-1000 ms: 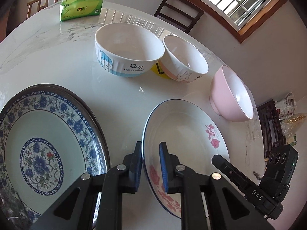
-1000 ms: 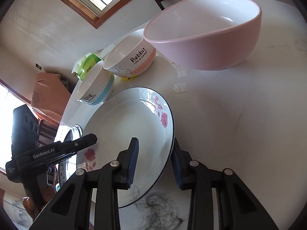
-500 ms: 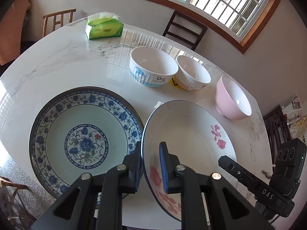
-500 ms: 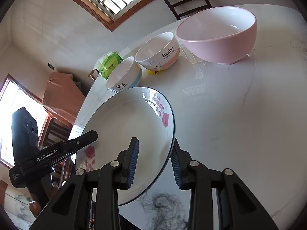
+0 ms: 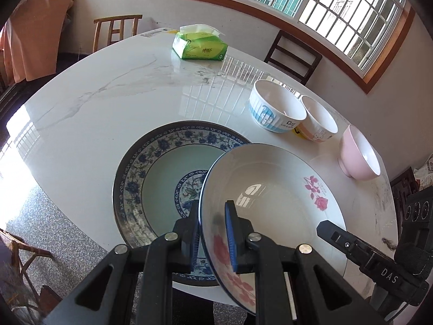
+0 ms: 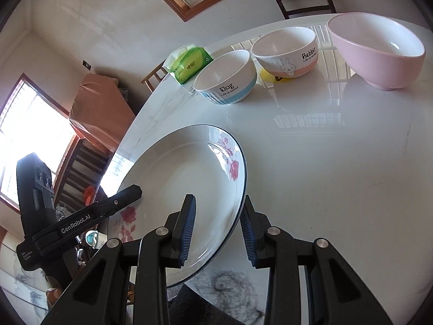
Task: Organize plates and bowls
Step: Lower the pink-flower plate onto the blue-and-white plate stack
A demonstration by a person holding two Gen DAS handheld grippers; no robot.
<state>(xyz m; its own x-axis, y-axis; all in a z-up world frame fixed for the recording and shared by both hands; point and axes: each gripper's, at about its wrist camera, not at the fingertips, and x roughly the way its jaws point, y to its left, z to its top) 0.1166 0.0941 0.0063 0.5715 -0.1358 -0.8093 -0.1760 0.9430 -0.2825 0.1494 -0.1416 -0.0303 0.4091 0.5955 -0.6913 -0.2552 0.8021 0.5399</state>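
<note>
Both claws, left [image 5: 211, 233] and right [image 6: 216, 233], clamp opposite rims of the rose-patterned plate [image 5: 270, 189], now lifted off the bench [image 5: 108, 103] and overlapping the blue-patterned plate [image 5: 162, 168] at frame centre: stacking is imminent

The rose plate [image 5: 273, 189] covers the right part of the blue plate [image 5: 151, 173], and the left tongs [image 5: 212, 233] hide more of its near rim; the yellow thing [image 6: 270, 77] behind the rabbit bowl [image 6: 286, 54] is too hidden to name. In the right view the left tongs [image 6: 81, 222] mask the rose plate's far edge; the desk [image 6: 338, 162] runs out of frame.
</note>
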